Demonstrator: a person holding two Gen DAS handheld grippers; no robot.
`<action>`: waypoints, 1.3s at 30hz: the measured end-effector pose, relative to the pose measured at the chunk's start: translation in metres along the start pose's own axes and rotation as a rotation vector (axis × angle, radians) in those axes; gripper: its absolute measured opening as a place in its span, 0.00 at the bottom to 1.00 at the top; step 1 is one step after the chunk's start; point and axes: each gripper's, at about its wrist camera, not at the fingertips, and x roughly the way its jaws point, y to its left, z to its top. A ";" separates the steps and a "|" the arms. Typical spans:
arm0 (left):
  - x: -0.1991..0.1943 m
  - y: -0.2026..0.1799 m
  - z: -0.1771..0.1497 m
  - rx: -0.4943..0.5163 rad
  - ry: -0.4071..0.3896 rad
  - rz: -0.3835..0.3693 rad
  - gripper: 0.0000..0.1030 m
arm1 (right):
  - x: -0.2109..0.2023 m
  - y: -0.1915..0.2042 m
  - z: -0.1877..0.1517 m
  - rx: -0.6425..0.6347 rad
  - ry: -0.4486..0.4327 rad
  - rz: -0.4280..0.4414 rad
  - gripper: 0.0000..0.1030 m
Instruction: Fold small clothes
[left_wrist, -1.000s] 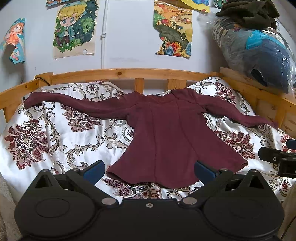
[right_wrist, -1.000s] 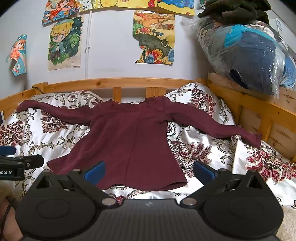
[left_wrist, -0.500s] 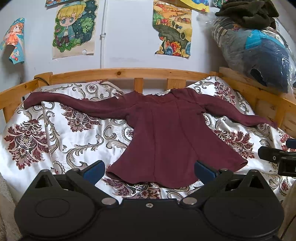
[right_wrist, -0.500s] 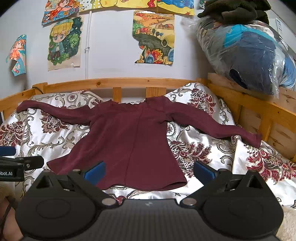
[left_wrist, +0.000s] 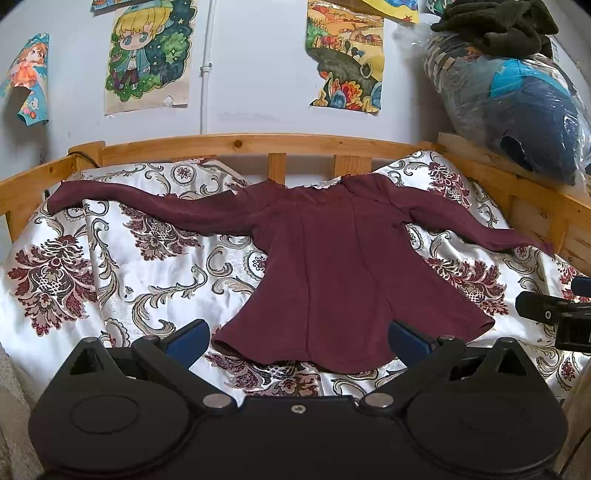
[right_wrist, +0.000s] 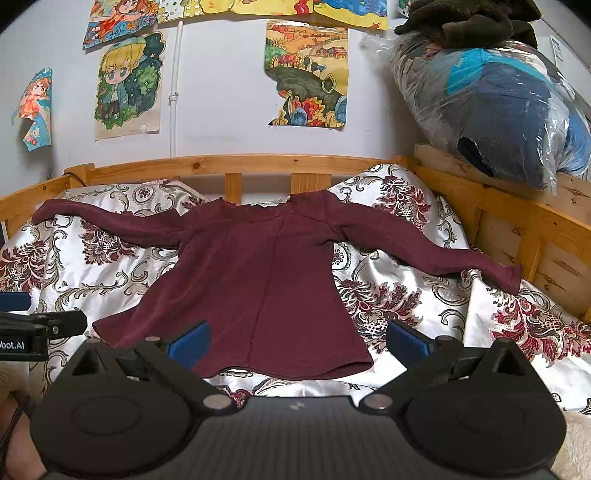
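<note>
A small maroon long-sleeved top (left_wrist: 332, 266) (right_wrist: 258, 269) lies flat and spread out on the patterned bedspread (left_wrist: 129, 266), sleeves stretched left and right, hem towards me. My left gripper (left_wrist: 297, 338) hovers open just short of the hem, blue fingertips (left_wrist: 186, 339) wide apart, holding nothing. My right gripper (right_wrist: 299, 341) is open too, near the hem's right half, its blue fingertips (right_wrist: 406, 341) empty. Each gripper shows at the edge of the other's view.
A wooden bed rail (left_wrist: 258, 146) (right_wrist: 517, 218) runs round the back and right side. A plastic bag of clothes (right_wrist: 491, 103) with a dark garment on top sits on the right rail. Posters (left_wrist: 147, 55) hang on the wall behind.
</note>
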 end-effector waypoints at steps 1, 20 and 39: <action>0.000 0.000 0.000 0.000 -0.001 0.000 0.99 | 0.000 0.000 0.000 0.000 0.000 0.000 1.00; 0.001 0.001 -0.002 -0.002 -0.001 0.001 0.99 | 0.001 -0.003 -0.001 0.016 0.002 0.005 1.00; 0.031 -0.008 0.060 0.057 0.046 -0.059 0.99 | 0.024 -0.075 0.016 0.432 0.088 0.065 1.00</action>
